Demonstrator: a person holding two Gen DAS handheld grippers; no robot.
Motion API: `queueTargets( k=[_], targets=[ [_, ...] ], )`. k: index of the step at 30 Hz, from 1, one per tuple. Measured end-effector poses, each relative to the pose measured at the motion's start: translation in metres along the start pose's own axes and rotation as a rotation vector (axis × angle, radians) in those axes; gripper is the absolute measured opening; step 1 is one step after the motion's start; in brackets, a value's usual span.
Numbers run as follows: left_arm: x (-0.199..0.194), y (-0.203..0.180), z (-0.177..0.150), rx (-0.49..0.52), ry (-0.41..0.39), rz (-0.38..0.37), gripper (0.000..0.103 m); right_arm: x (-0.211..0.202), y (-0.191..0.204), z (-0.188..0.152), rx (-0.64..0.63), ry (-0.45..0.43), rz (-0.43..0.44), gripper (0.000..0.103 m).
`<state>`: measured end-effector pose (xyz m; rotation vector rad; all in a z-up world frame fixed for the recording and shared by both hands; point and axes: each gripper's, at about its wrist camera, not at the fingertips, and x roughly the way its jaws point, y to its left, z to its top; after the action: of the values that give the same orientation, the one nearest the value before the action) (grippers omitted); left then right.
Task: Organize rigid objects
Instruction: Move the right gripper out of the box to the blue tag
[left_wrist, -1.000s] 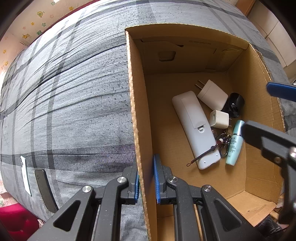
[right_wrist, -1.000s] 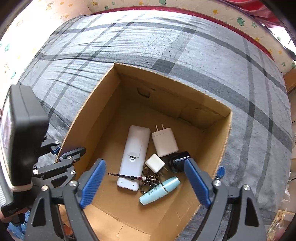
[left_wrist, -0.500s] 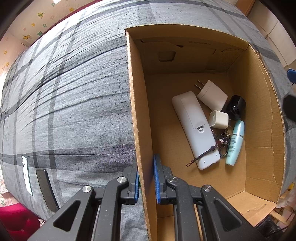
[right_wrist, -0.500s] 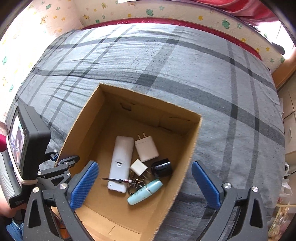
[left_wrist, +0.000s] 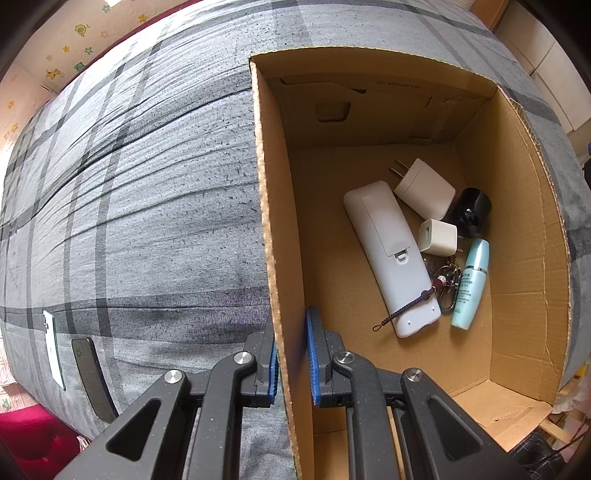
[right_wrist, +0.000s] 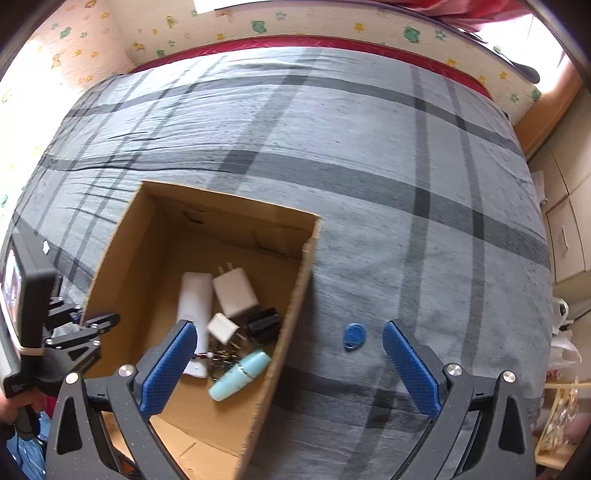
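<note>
An open brown cardboard box (left_wrist: 524, 206) is set on a grey plaid bedspread (left_wrist: 147, 206); in it lie a white remote (left_wrist: 391, 254), two white chargers, a black item, keys and a teal tube (left_wrist: 471, 284), bunched near one wall. The left gripper (left_wrist: 291, 354) is clamped shut on the box's near wall. Only the right wrist view shows a blue key fob (right_wrist: 355, 335) outside the box on the bedspread; the right gripper (right_wrist: 284, 363) is spread wide and empty, one finger over the box, the other beyond the fob.

box (left_wrist: 517, 206): open cardboard, sitting on the plaid bed, centre-right of frame
inside: white remote (left_wrist: 391, 254), two white chargers, black plug, teal bottle (left_wrist: 471, 284), keys, all lying bunched together
blue tag (right_wrist: 355, 335): lying on the bedding just right of the box
</note>
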<state>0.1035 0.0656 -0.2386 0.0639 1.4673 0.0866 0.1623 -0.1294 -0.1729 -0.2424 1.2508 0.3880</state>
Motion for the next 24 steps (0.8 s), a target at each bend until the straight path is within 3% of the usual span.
queueTargets(
  k=[13, 24],
  targets=[
    [0.004, 0.003, 0.0, -0.001, 0.004, -0.009, 0.013, 0.033, -0.058, -0.014, 0.115, 0.053, -0.053, 0.103],
    [0.007, 0.003, 0.001, -0.003, 0.012, -0.007, 0.013, 0.097, -0.091, -0.033, 0.2, 0.16, -0.057, 0.102]
  ],
)
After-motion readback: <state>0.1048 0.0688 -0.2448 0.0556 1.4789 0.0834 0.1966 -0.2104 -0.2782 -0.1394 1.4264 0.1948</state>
